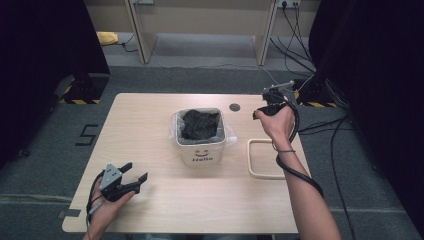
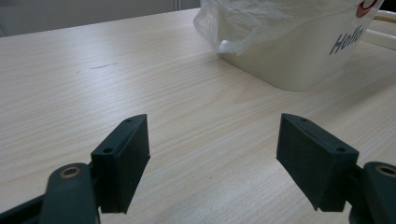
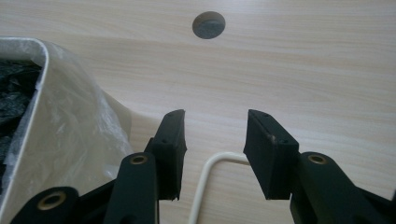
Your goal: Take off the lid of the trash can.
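My right tool (image 1: 263, 107) hangs above the bench (image 1: 150, 115), jaws apart on nothing, beside the white bin (image 1: 200, 152) lined with a plastic bag (image 3: 70, 135) and above the cream frame (image 1: 255, 160). My left tool (image 1: 134, 176) rests low, wide open, empty

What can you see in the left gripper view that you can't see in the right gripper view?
The left gripper view alone has the blue word Hello on the cream bin's front. The right gripper view alone has the round grey hole cover, the black crumpled stuff in the bin and the cream wire frame lying flat. Both share the cream plastic bin with its clear liner bag, the pale wooden table, and open, empty black jaws.
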The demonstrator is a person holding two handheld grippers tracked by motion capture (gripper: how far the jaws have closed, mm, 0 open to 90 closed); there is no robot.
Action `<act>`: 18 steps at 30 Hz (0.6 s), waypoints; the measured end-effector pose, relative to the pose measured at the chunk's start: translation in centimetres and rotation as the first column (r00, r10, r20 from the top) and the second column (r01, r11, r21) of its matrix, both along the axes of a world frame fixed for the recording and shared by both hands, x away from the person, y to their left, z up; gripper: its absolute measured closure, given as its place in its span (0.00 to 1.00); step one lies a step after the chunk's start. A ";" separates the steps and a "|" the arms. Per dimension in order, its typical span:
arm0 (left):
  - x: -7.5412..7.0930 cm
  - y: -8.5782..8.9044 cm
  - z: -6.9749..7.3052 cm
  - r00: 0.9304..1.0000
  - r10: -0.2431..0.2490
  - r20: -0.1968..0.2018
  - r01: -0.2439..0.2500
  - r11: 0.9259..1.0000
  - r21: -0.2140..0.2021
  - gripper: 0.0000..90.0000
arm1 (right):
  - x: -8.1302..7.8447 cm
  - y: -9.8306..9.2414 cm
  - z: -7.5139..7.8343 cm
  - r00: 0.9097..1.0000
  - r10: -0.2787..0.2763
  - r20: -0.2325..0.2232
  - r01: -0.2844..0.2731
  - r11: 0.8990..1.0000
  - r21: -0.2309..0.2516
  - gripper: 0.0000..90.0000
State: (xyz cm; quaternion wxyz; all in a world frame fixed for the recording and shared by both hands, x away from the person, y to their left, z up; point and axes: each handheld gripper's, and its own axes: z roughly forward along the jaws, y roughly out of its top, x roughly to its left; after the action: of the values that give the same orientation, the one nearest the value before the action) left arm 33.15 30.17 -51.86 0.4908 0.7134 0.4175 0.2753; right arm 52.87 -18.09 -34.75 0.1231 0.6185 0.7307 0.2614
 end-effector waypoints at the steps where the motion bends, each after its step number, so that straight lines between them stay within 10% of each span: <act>1: 0.0 0.0 0.0 1.000 0.000 0.000 0.000 1.000 0.000 0.28 | 0.0 0.2 0.1 1.000 0.003 0.001 -0.003 1.000 -0.001 0.64; 18: 0.0 0.0 0.0 1.000 0.000 0.001 0.000 1.000 0.000 0.28 | 0.1 2.5 0.6 0.999 0.042 0.012 -0.042 0.999 0.010 0.64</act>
State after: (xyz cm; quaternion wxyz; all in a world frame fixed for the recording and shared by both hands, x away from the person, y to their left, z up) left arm 33.14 30.16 -51.86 0.4909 0.7134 0.4173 0.2756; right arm 53.00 -15.58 -34.15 0.1186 0.6020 0.7415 0.2714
